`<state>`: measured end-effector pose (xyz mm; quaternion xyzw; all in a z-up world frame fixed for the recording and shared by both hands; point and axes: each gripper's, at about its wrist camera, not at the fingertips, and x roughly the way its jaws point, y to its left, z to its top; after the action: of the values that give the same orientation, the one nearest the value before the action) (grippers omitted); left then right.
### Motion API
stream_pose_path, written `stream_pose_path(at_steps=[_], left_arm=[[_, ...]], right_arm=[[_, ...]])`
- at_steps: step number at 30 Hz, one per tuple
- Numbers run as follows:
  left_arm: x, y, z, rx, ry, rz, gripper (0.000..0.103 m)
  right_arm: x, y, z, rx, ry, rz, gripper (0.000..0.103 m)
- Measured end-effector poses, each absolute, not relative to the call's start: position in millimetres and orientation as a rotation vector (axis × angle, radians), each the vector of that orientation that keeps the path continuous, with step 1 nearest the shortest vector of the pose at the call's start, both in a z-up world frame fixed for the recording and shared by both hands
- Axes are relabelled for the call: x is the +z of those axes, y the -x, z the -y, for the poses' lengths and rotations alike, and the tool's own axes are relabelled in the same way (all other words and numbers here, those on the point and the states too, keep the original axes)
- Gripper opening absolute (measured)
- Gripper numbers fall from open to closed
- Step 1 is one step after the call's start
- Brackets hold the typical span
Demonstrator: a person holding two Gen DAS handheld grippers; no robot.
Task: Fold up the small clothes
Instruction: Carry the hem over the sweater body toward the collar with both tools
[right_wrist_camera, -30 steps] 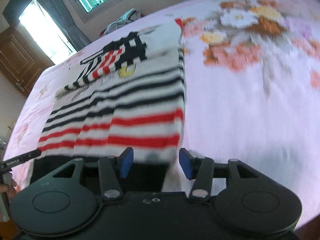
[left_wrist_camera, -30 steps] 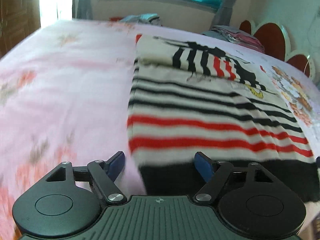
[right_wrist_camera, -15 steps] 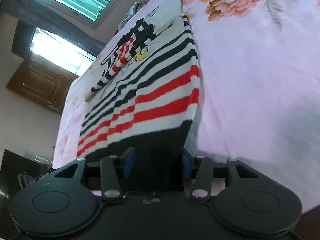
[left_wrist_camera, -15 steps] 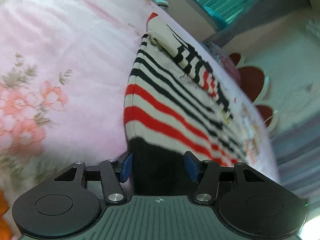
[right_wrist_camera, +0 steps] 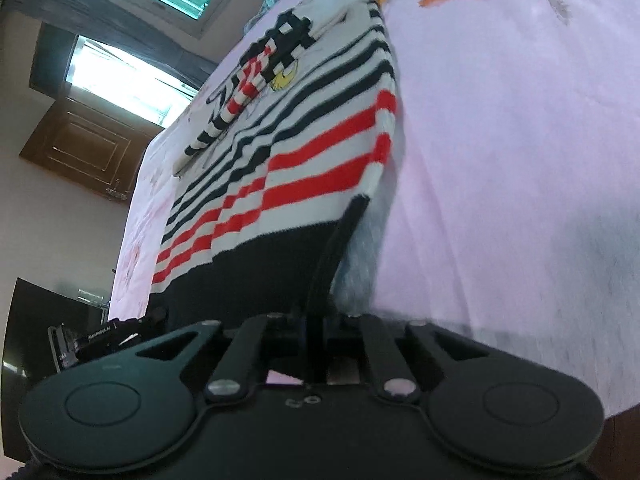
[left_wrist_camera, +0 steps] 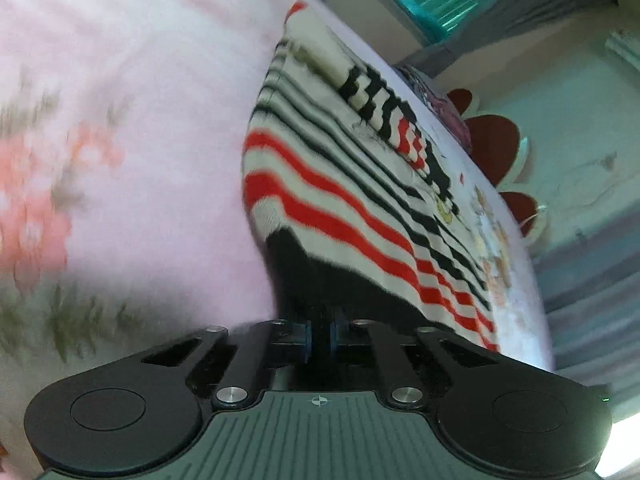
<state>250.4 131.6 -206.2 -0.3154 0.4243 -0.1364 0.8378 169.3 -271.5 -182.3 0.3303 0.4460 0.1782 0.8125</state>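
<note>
While the sweater (left_wrist_camera: 340, 184) lies ahead, both grippers' fingers (left_wrist_camera: 306, 340) (right_wrist_camera: 304, 332) pinch its black hem.

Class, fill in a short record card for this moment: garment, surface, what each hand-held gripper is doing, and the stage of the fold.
garment: striped sweater, red, black and white bands, black hem nearest the cameras
surface: pink floral bedsheet, sweater lying flat on it
left hand-held gripper: jaws just closed, pinching the black hem at the sweater's left corner
right hand-held gripper: jaws just closed, pinching the black hem at the right corner
stage: hem gripped at both corners, not yet folded over
</note>
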Motion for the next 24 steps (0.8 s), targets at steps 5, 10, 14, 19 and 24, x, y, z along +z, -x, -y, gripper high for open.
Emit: stream_pose_path(at_steps=[5,10,14,19,24], left_arm=[[-196,-234,-132,-0.193,0.626,-0.815,0.006],[-203,-234,-127,-0.152,0.683,-0.805,0.006],[-184,-235,-132,-0.16,0.75,-0.71,0.006],[-142,-267,-135,-0.196,0.756,-0.592,0.006],[-109,-327,-136,-0.207,0.732,-0.555,0.006]], right_arm=[[-154,-158,281,0.355,-0.606,-0.846,0.006],[-166,-168,278,0.327,-0.562,-0.919,0.006],[-133,-171,282,0.339,-0.561,-0.8,0.006],[-86,-208,286,0.363,-0.506,-0.696,0.006],[-47,-273,292,0.353,-0.482,-0.647,0.006]])
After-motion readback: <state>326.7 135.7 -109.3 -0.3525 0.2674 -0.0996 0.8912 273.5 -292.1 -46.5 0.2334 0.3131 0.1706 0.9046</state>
